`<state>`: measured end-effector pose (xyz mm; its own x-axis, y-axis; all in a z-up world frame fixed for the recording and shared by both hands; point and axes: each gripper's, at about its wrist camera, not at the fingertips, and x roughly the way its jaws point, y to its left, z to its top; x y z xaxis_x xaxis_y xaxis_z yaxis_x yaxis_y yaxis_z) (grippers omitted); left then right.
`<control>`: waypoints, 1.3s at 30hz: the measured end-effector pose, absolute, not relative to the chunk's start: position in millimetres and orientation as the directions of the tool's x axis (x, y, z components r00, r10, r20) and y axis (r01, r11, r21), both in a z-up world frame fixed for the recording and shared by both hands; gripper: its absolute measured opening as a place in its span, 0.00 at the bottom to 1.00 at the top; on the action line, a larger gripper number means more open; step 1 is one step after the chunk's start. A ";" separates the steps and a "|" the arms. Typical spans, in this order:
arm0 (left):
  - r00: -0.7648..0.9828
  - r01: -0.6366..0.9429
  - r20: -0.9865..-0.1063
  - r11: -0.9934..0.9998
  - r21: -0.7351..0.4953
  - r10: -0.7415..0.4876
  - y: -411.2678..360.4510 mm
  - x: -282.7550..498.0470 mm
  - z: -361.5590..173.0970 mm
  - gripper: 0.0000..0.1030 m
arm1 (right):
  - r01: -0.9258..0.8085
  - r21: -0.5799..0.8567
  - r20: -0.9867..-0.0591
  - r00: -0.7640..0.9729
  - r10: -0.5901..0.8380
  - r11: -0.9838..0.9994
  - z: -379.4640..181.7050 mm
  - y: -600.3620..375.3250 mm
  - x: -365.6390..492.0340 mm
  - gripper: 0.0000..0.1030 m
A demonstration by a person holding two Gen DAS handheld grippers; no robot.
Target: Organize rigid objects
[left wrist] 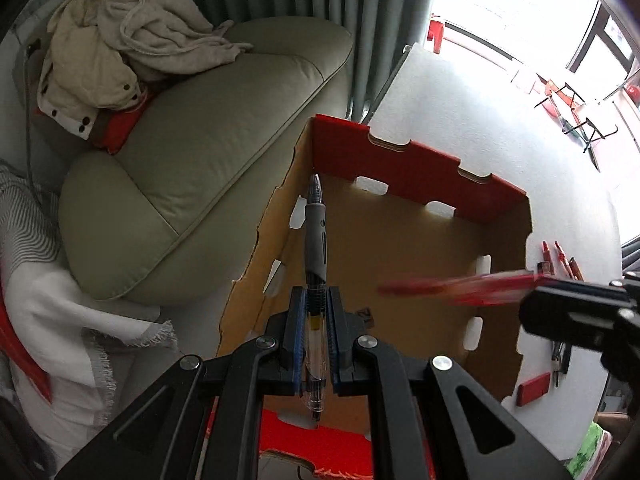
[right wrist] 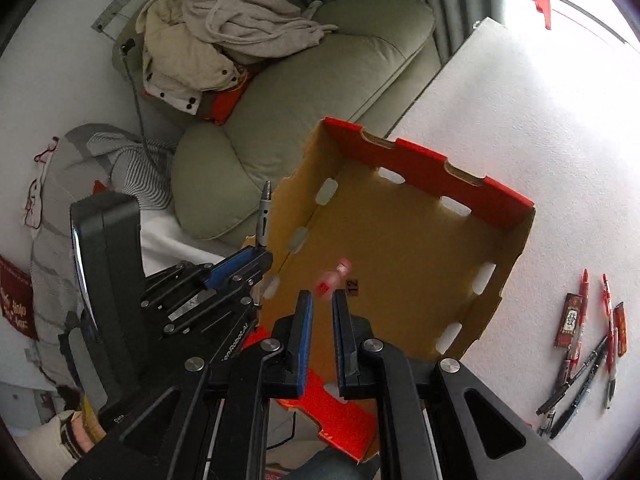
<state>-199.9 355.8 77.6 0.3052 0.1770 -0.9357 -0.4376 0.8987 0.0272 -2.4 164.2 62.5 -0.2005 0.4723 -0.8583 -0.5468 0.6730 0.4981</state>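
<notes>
From the left wrist, the left gripper (left wrist: 317, 344) is clamped on a clear-barrelled pen (left wrist: 316, 264) with a grey rubbery grip, its tip reaching over a shallow cardboard tray (left wrist: 400, 248) of plain brown board with glossy red rims and punched slots. The tray lies on a white, grainy table (left wrist: 460, 112). A blurred red pen (left wrist: 460, 288) juts out from the right gripper (left wrist: 532, 300) above the tray floor.

From the right wrist, the right gripper (right wrist: 322, 320) is nearly closed, pinching the red pen (right wrist: 334, 278), seen end-on and smeared, over the tray (right wrist: 400, 240). More slim pens (right wrist: 580, 360) lie scattered on the table (right wrist: 540, 140), to the right of the tray. A padded olive sofa (right wrist: 300, 112) carries rumpled cloth.
</notes>
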 end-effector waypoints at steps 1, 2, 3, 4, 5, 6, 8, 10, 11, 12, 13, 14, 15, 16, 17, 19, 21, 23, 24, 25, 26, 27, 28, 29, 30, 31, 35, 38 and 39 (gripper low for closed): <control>0.307 -0.437 -0.936 0.899 0.024 0.174 356.6 -199.0 76.7 0.10 | -0.539 0.495 -0.860 -0.193 0.473 0.681 61.9 162.0 0.7 0.11; 0.309 -0.435 -0.936 0.900 0.019 0.169 355.7 -196.7 75.0 0.10 | -0.533 0.495 -0.860 -0.188 0.474 0.686 64.6 158.3 3.6 0.11; 0.312 -0.430 -0.936 0.903 0.016 0.165 354.1 -194.0 73.5 0.10 | -0.528 0.490 -0.863 -0.181 0.471 0.694 64.1 156.3 6.7 0.11; 0.313 -0.425 -0.936 0.905 0.014 0.161 353.0 -191.9 72.8 0.10 | -0.525 0.483 -0.867 -0.176 0.466 0.701 64.3 154.6 10.4 0.11; 0.314 -0.420 -0.937 0.907 0.010 0.155 350.2 -187.8 69.9 0.10 | -0.521 0.475 -0.872 -0.170 0.460 0.709 63.5 153.0 13.8 0.11; 0.317 -0.413 -0.936 0.911 0.008 0.152 348.6 -185.1 69.4 0.10 | -0.516 0.471 -0.875 -0.165 0.456 0.716 62.8 151.0 17.3 0.11; 0.323 -0.401 -0.935 0.916 0.007 0.148 346.0 -179.6 67.9 0.10 | -0.503 0.463 -0.879 -0.158 0.449 0.730 61.2 146.2 23.8 0.11; 0.323 -0.390 -0.936 0.921 0.005 0.142 342.6 -173.0 64.2 0.10 | -0.495 0.453 -0.885 -0.151 0.441 0.741 59.4 142.6 27.7 0.11; 0.320 -0.386 -0.937 0.923 0.004 0.138 341.0 -169.9 61.9 0.11 | -0.491 0.451 -0.887 -0.150 0.438 0.745 58.2 141.0 29.1 0.11; 0.314 -0.380 -0.940 0.925 0.003 0.132 338.9 -166.1 58.5 0.11 | -0.483 0.450 -0.888 -0.150 0.435 0.751 57.0 138.2 30.1 0.11; 0.305 -0.376 -0.944 0.926 -0.001 0.123 337.4 -162.0 53.5 0.11 | -0.474 0.453 -0.887 -0.157 0.433 0.755 54.8 135.2 31.2 0.14; 0.295 -0.376 -0.949 0.927 -0.010 0.110 336.9 -158.0 47.2 0.23 | -0.462 0.456 -0.887 -0.168 0.429 0.761 51.5 132.0 32.6 0.22; 0.289 -0.375 -0.953 0.927 -0.029 0.087 337.3 -154.4 40.5 0.58 | -0.443 0.452 -0.891 -0.187 0.414 0.774 46.0 126.7 34.2 0.60; 0.285 -0.374 -0.957 0.926 -0.059 0.054 338.1 -151.5 34.3 0.78 | -0.428 0.448 -0.894 -0.191 0.406 0.785 42.3 121.7 35.7 0.94; 0.292 -0.379 -0.956 0.919 -0.104 0.012 340.1 -149.6 27.7 0.99 | -0.413 0.451 -0.892 -0.189 0.410 0.791 40.5 114.7 36.7 1.00; 0.308 -0.384 -0.951 0.912 -0.142 -0.018 341.2 -148.2 21.3 1.00 | -0.388 0.449 -0.894 -0.184 0.409 0.805 39.7 96.0 38.3 1.00; 0.309 -0.368 -0.951 0.918 -0.150 -0.032 338.6 -144.7 16.3 1.00 | -0.358 0.400 -0.916 -0.193 0.353 0.844 34.5 73.9 41.1 1.00; 0.315 -0.348 -0.949 0.926 -0.147 -0.032 332.4 -142.5 18.2 1.00 | -0.318 0.357 -0.931 -0.202 0.305 0.879 27.0 50.2 42.1 1.00; 0.323 -0.328 -0.946 0.933 -0.145 -0.033 326.0 -140.8 22.3 1.00 | -0.283 0.339 -0.935 -0.202 0.290 0.897 22.7 33.6 41.7 1.00; 0.332 -0.295 -0.942 0.943 -0.152 -0.048 316.7 -138.1 27.8 1.00 | -0.234 0.324 -0.939 -0.197 0.281 0.917 18.4 12.3 40.8 1.00; 0.339 -0.268 -0.939 0.950 -0.161 -0.063 309.3 -134.9 31.1 1.00 | -0.183 0.308 -0.942 -0.194 0.273 0.934 13.3 -9.5 39.2 1.00; 0.349 -0.222 -0.933 0.959 -0.173 -0.088 295.8 -131.2 37.5 1.00 | -0.121 0.290 -0.944 -0.197 0.263 0.950 7.3 -35.3 36.0 1.00; 0.353 -0.167 -0.928 0.969 -0.184 -0.116 279.2 -126.3 43.6 1.00 | -0.080 0.278 -0.945 -0.201 0.258 0.957 3.3 -51.9 33.0 1.00; 0.354 -0.128 -0.926 0.974 -0.189 -0.134 267.0 -122.4 47.7 1.00 | -0.036 0.266 -0.945 -0.205 0.254 0.963 -1.4 -69.9 29.6 1.00; 0.352 -0.075 -0.923 0.978 -0.193 -0.155 248.0 -116.8 52.4 1.00 | 0.014 0.252 -0.945 -0.211 0.249 0.968 -6.0 -89.2 25.3 1.00; 0.347 -0.040 -0.922 0.980 -0.196 -0.170 232.1 -111.8 55.3 1.00 | 0.053 0.242 -0.945 -0.214 0.247 0.969 -9.0 -105.5 20.9 1.00; 0.280 0.019 -0.933 0.973 -0.232 -0.228 167.9 -84.9 49.9 1.00 | 0.156 0.220 -0.947 -0.204 0.250 0.963 -14.4 -150.2 7.3 1.00; 0.242 0.008 -0.952 0.981 -0.192 -0.188 127.8 -65.4 29.9 1.00 | 0.215 0.226 -0.943 -0.197 0.269 0.950 -17.4 -173.0 -1.1 1.00; 0.237 0.000 -0.961 0.989 -0.149 -0.145 116.4 -58.6 20.2 1.00 | 0.232 0.229 -0.942 -0.193 0.276 0.945 -16.6 -179.4 -5.0 1.00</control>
